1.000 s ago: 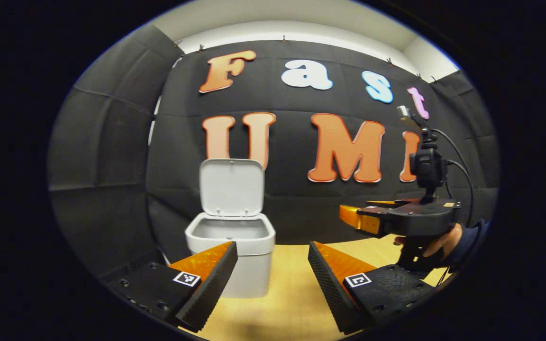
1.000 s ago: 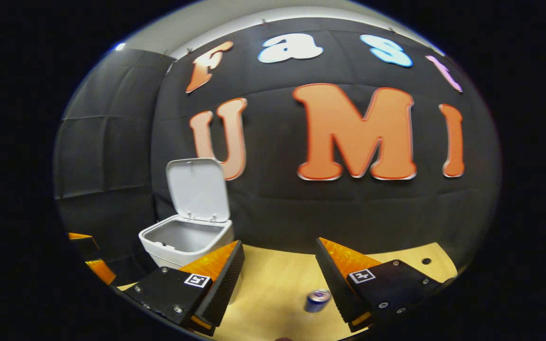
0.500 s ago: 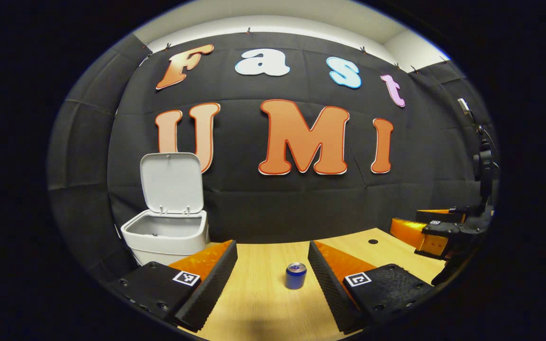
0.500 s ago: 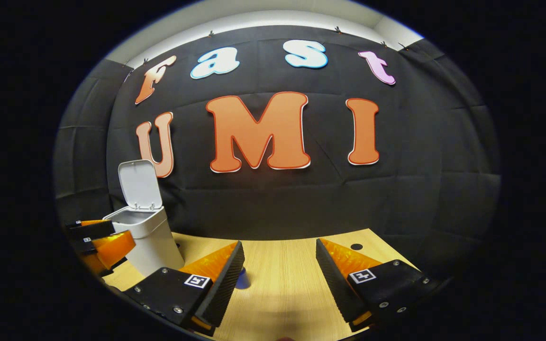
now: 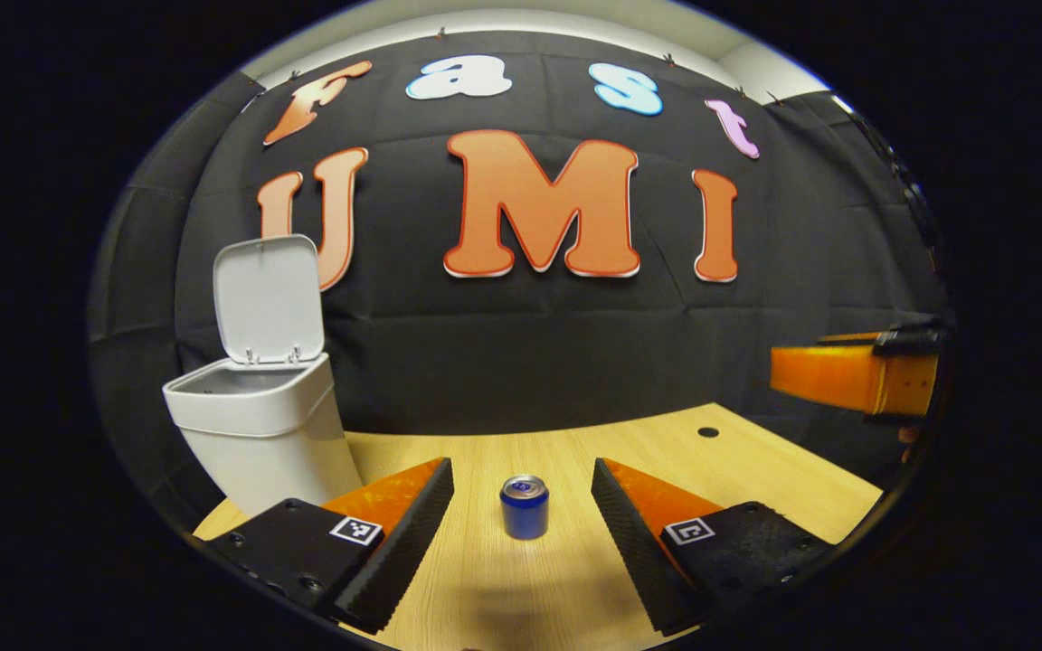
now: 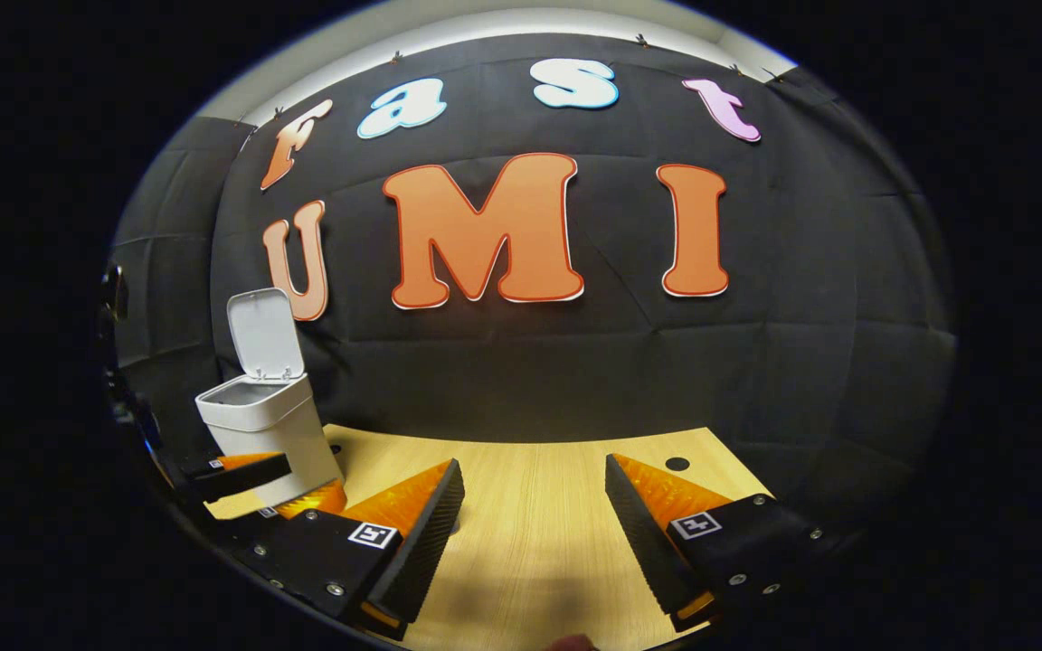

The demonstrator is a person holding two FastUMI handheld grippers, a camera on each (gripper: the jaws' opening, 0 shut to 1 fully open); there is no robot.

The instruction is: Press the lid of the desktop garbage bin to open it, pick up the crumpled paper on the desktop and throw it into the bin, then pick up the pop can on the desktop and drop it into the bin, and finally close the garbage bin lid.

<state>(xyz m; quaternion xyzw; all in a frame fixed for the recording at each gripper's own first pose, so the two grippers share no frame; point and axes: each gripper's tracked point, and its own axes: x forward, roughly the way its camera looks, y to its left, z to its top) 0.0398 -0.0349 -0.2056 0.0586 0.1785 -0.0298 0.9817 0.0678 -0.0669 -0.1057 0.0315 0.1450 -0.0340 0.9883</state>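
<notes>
1. The left gripper (image 5: 521, 520) now looks right at the pop can (image 5: 524, 506). A second ago its view faced the bin and no can showed in it. Half a second ago the can was already between the fingers but looked farther off.
2. So I think the can step has begun. No crumpled paper lies on the worktop (image 5: 738, 470), so it is likely in the bin already.
3. The pop can stands upright on the worktop, near the left gripper, lined up with the gap between its two fingers. The fingers are wide apart and hold nothing. They do not touch the can yet.
4. The garbage bin (image 5: 259, 434) stands at the far left of the worktop, by the black wall. Its lid (image 5: 268, 298) is up, the same as before, so the bin is ready for the can.
5. The right gripper (image 6: 530, 533) has its fingers wide apart too, and it holds nothing. A second ago the can sat close by its right finger. Now its view faces bare wood, with the bin (image 6: 263, 429) far off to the left.
6. In the left gripper view, the right gripper (image 5: 856, 375) sits at the far right edge. Before, it was closer to the middle.
</notes>
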